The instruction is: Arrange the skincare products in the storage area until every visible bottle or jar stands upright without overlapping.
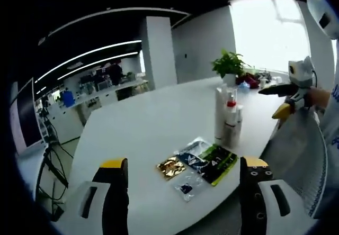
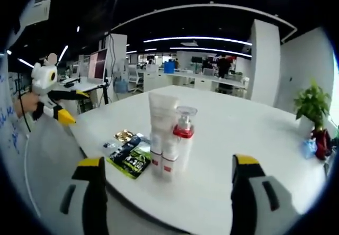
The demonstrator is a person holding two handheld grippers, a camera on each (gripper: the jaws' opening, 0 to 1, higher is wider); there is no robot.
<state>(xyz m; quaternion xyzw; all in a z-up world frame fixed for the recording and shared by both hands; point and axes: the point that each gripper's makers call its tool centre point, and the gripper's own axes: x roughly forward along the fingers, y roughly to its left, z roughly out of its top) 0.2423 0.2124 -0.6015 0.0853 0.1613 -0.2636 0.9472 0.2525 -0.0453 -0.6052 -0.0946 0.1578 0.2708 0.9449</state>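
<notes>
A tight cluster of skincare bottles (image 1: 228, 119) (image 2: 169, 137) stands upright near the white table's edge (image 1: 137, 134). It holds a tall white tube (image 2: 161, 113) and a clear pump bottle with a red collar (image 2: 184, 130). Several flat sachets (image 1: 197, 163) (image 2: 128, 153) lie beside them. In the left gripper view, my left gripper (image 1: 184, 163) is open and short of the sachets. My right gripper (image 2: 168, 162) is open too, facing the bottles from a distance. Each hand-held gripper also appears in the other view: the right gripper (image 1: 290, 89) and the left gripper (image 2: 52, 96).
A potted plant (image 1: 229, 64) (image 2: 312, 105) and small red items (image 2: 320, 142) sit at the table's far end. A grey mesh chair back (image 1: 302, 155) stands by the table's edge. Office desks and monitors (image 2: 98, 63) fill the background.
</notes>
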